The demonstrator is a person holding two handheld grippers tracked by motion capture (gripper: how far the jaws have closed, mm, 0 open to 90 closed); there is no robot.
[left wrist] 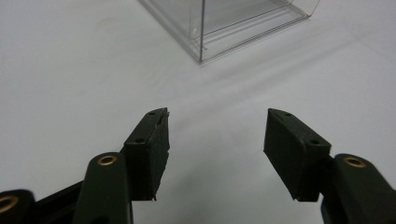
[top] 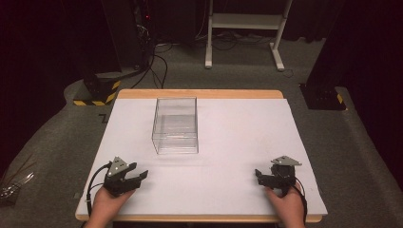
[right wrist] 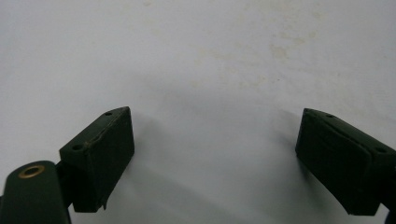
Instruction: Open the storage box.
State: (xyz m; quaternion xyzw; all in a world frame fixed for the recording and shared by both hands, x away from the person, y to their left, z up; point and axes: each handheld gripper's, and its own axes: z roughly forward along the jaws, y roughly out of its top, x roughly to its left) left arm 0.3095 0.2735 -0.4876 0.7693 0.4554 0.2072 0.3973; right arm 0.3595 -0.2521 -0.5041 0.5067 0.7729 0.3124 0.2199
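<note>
- One clear box (top: 175,126): a see-through, open-topped container standing upright on the counter (top: 237,142), left of centre and nearer the far edge than the near one. Nothing is visible inside it.
- Left gripper (top: 138,175): rests near the counter's near-left corner, aimed toward the box; its fingers (left wrist: 152,149) are spread apart with nothing between them. In the left gripper view the box's near corner (left wrist: 201,46) lies ahead, well apart from the fingertips.
- Right gripper (top: 259,175): rests near the near-right corner, fingers (right wrist: 100,154) released wide over bare counter.
- Step in hand, as judged: the outset, with both grippers parked and no contact made.
- Next move, as judged: the left gripper must travel toward the box and line up its fingers on either side of one thin wall; a smooth, light shell could slip or tip.
- Count: one box, two grippers, one counter.
</note>
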